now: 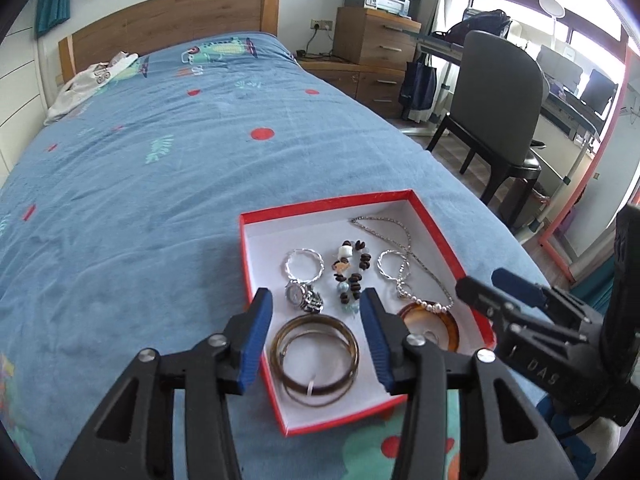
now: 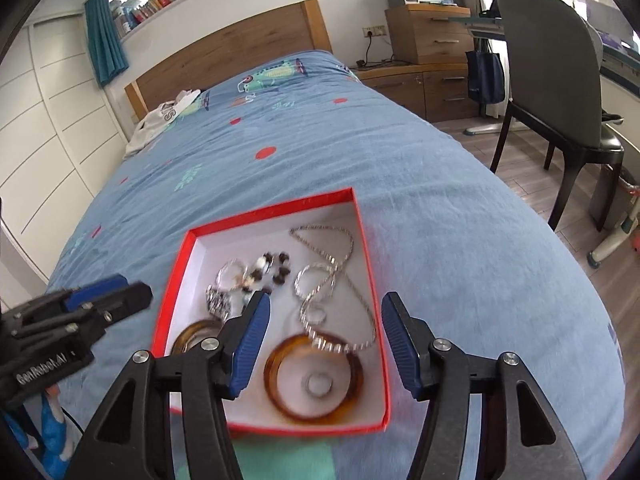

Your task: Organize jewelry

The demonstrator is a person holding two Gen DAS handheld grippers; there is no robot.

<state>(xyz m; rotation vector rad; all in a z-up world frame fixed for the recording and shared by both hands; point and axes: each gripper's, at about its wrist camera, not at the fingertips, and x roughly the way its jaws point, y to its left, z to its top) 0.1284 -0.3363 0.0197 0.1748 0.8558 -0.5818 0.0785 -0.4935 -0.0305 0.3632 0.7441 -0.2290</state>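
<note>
1. Left gripper, bottom centre of the left wrist view: blue pads apart, nothing between them, no contact; it hangs above the near end of the box with the brown bangles framed in the gap
2. Right gripper, bottom centre of the right wrist view: pads wide apart and empty, poised over the amber ring; no earlier frame, so only the present state is given
3. Each gripper shows in the other's view, at the lower right of the left view and the lower left of the right view, flanking the box from either side
4. Red box, lower centre on the blue bedspread: open-topped, white inside, so it serves as the collecting tray
5. Near row in the box: stacked brown bangles at lower left, amber ring at lower right with a small silver ring lying inside it
6. Middle: watch, beaded bracelet, two twisted silver hoops, pearl strand draped on the amber ring's rim
7. Far corner: silver chain, trailing down toward the pearls
8. Pieces lie spread flat and mostly apart, likely to avoid tangling; nothing loose seen on the bedspread, so I judge the sorting near done
9. Far: wooden headboard top centre, grey chair upper right
</note>
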